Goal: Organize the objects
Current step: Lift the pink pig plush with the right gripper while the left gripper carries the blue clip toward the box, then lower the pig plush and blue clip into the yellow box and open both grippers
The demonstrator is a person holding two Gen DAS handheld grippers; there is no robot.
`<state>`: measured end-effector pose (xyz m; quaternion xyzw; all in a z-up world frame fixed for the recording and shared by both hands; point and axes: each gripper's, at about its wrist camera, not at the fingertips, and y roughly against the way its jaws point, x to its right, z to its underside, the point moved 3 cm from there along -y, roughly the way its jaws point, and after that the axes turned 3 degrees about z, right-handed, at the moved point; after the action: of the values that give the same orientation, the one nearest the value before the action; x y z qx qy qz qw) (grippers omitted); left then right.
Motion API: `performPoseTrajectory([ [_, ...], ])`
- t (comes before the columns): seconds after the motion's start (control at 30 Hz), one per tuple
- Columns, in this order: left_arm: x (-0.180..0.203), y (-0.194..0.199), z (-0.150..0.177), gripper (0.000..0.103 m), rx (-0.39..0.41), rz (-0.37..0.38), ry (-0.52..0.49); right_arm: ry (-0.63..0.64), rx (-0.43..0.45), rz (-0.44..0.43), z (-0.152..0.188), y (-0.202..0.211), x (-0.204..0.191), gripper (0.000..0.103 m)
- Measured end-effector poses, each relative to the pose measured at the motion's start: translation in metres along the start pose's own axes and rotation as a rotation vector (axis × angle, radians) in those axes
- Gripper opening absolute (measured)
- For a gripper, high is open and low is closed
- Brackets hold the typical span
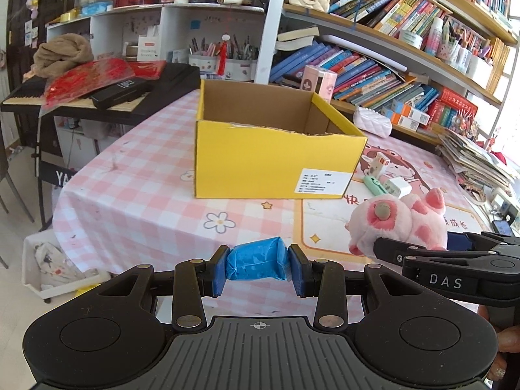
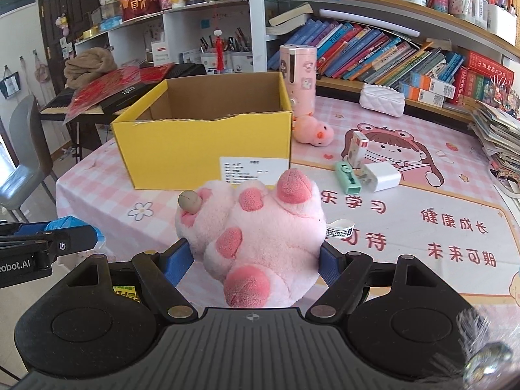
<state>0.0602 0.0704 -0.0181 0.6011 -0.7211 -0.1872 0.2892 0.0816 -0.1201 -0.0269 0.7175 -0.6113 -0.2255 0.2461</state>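
My left gripper (image 1: 257, 268) is shut on a small blue wrapped packet (image 1: 256, 262), held above the near edge of the pink checked table. My right gripper (image 2: 256, 260) is shut on a pink plush toy (image 2: 256, 237) with darker pink spots, a white tag hanging at its right. The two grippers sit side by side: the plush (image 1: 399, 224) shows at the right of the left wrist view, the blue packet (image 2: 70, 227) at the left of the right wrist view. An open yellow cardboard box (image 1: 273, 159) (image 2: 201, 149) stands ahead of both; its floor is hidden.
On the table right of the box lie a green case (image 2: 348, 178), a white charger (image 2: 380, 175), a small white box (image 2: 357, 149), a pink duck plush (image 2: 313, 131) and a pink bottle (image 2: 299, 78). Bookshelves (image 2: 390, 55) stand behind, a keyboard (image 1: 97, 94) at the left, stacked papers (image 2: 497, 139) at the right.
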Motion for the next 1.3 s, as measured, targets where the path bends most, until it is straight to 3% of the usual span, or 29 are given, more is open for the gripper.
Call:
performPoseTrajectory([
  [0.47, -0.015, 0.008, -0.007, 0.037, 0.038, -0.003, -0.007, 0.034, 0.005, 0.007, -0.005, 0.002, -0.024, 0.076],
  [0.73, -0.017, 0.002, -0.027, 0.037, 0.077, -0.01, -0.011, 0.039, 0.034, 0.013, -0.022, -0.002, -0.022, 0.076],
  [1.13, -0.011, -0.024, -0.101, 0.037, 0.209, -0.04, -0.06, 0.064, 0.248, -0.015, -0.113, -0.016, -0.013, 0.077],
  [1.3, -0.01, -0.054, -0.127, 0.037, 0.219, -0.064, -0.049, 0.119, 0.273, -0.025, -0.15, -0.048, -0.01, 0.077],
])
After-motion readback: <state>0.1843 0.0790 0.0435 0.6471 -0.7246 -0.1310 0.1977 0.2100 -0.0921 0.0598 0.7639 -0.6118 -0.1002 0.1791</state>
